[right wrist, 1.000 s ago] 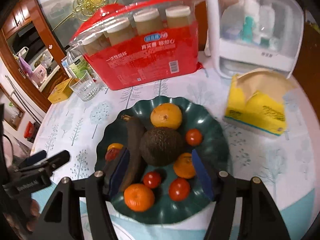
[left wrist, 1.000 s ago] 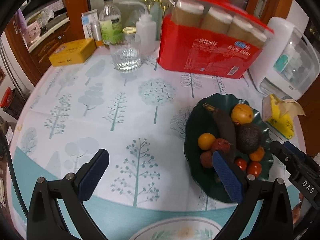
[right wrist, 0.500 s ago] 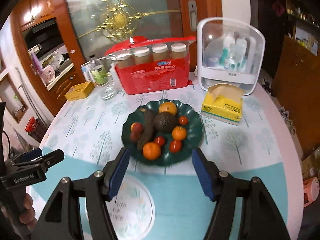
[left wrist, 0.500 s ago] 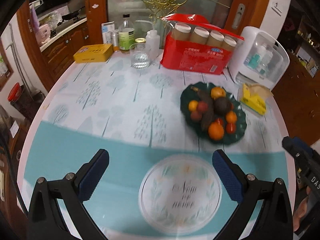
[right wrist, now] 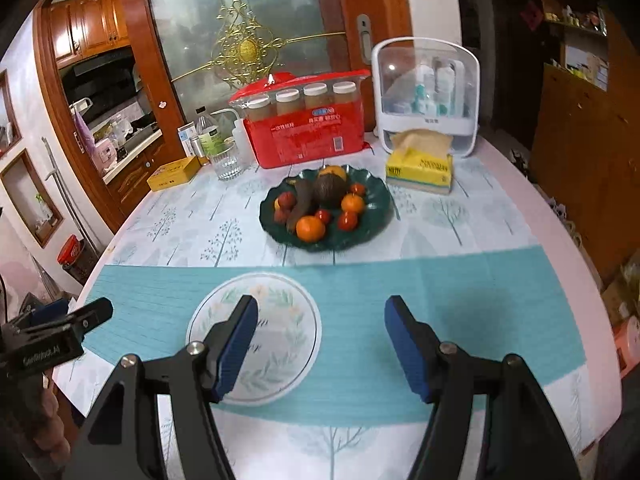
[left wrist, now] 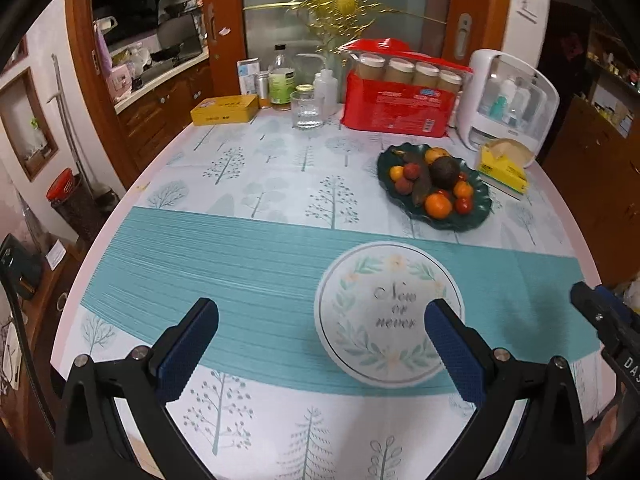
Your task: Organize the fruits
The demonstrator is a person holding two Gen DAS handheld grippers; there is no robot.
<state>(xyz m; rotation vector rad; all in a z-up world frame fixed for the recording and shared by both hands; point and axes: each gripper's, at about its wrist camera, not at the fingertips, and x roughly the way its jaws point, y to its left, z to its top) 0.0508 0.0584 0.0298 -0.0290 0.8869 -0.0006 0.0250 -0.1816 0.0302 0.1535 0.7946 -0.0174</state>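
While both tools [right wrist: 320, 340] gape, fruit plate [right wrist: 374, 216] (full) lies beyond

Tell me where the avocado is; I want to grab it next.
In the right wrist view the avocado sits at the back of the green plate, right of the dark banana and just before the top orange.

The round medallion [left wrist: 388, 312] printed on the tablecloth, nearer than the fruit plate [left wrist: 478, 200], reads "Now or never". The right tool [left wrist: 624, 360] shows "DAS".

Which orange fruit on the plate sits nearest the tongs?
The large tangerine at the plate's front edge, beside the dark banana's tip; other orange fruits lie farther back.
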